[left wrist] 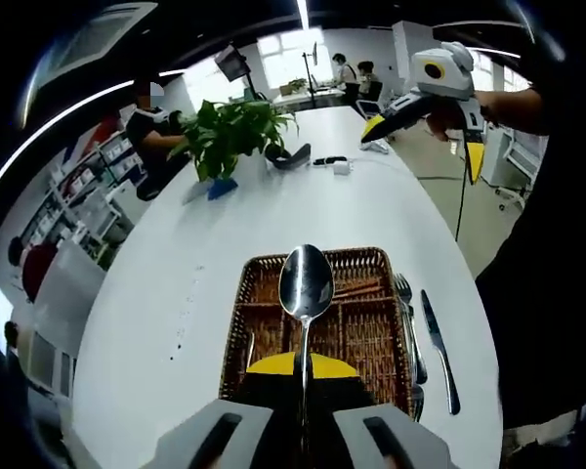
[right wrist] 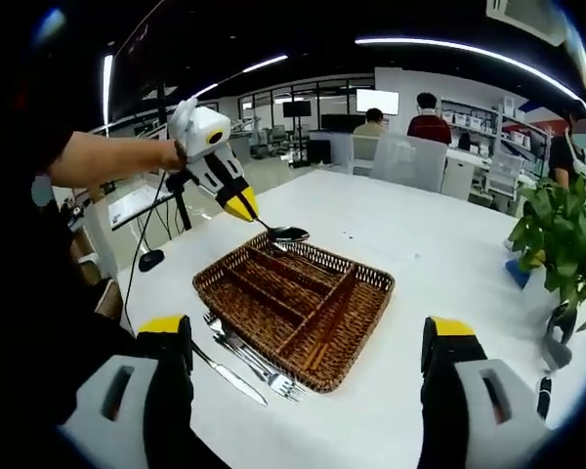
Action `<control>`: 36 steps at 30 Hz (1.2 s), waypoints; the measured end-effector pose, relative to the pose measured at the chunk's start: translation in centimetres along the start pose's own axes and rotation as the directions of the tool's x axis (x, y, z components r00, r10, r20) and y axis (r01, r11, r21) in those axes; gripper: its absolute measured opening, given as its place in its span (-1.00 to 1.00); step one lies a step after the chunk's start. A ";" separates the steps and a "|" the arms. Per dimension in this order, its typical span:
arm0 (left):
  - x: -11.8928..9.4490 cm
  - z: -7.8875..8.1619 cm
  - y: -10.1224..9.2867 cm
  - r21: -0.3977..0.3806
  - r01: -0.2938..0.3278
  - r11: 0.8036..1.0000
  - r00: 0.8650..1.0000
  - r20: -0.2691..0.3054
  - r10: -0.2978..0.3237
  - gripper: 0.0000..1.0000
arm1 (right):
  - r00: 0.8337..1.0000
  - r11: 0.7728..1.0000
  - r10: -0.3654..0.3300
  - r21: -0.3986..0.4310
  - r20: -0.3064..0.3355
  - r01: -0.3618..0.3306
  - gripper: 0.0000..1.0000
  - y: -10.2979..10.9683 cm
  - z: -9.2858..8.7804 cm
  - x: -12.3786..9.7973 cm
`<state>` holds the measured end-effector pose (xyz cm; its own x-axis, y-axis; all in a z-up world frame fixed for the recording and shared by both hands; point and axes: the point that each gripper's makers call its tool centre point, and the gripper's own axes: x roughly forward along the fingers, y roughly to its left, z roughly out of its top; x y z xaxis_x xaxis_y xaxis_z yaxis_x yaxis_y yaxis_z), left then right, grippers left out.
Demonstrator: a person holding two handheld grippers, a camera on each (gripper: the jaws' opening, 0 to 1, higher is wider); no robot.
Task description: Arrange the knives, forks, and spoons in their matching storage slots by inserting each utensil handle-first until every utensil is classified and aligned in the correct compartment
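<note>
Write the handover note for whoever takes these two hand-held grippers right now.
Left hand-held gripper: shut on a spoon, held above the wicker tray, bowl pointing away from the gripper.
Right hand-held gripper: open, holding nothing, raised above the white table short of the tray.
Beside the tray on the table: a knife and forks in a small pile, exact count unclear.
Done: no utensil visible in the tray's compartments.
Left: slot the spoon handle-first, then sort the knife and forks into their compartments.
</note>
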<state>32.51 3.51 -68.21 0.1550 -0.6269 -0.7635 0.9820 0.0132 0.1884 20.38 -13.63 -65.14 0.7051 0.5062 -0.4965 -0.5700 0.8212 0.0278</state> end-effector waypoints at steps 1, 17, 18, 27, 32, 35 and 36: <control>0.0 0.0 0.2 0.002 -0.002 1.000 1.000 -0.001 0.002 -1.00 | 1.000 1.000 -0.002 -0.001 0.004 0.002 0.99 0.0 0.1 0.0; 0.4 -0.4 4.0 0.022 -0.022 1.000 1.000 -0.013 0.022 -1.00 | 0.999 0.999 -0.032 0.001 -0.027 0.032 0.99 -0.6 0.5 -0.1; 0.5 -0.4 4.2 0.025 -0.023 0.999 1.000 -0.013 0.024 -1.00 | 0.999 0.999 -0.035 0.005 -0.027 0.035 0.99 -0.7 0.5 -0.1; 1.1 -0.5 5.9 0.021 -0.028 0.999 1.000 -0.007 0.028 -1.00 | 0.998 0.999 -0.041 0.010 -0.038 0.041 0.99 -1.3 0.3 0.3; 1.7 -0.6 6.2 0.018 -0.025 1.000 1.000 -0.006 0.025 -1.00 | 0.998 0.999 -0.049 0.017 -0.051 0.050 0.99 -1.7 0.0 0.3; 2.1 -0.7 6.3 0.005 -0.026 1.000 1.000 -0.001 0.026 -1.00 | 0.997 0.998 -0.053 0.019 -0.059 0.054 0.99 -1.8 -0.2 0.3; 2.3 -0.9 6.4 0.003 -0.026 1.000 1.000 -0.003 0.026 -1.00 | 0.997 0.998 -0.055 0.018 -0.062 0.056 0.99 -2.0 -0.3 0.3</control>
<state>39.24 2.84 -69.36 0.1813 -0.6238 -0.7603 0.9772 0.0275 0.2104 21.63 -15.13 -65.59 0.7077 0.4432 -0.5502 -0.5218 0.8529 0.0159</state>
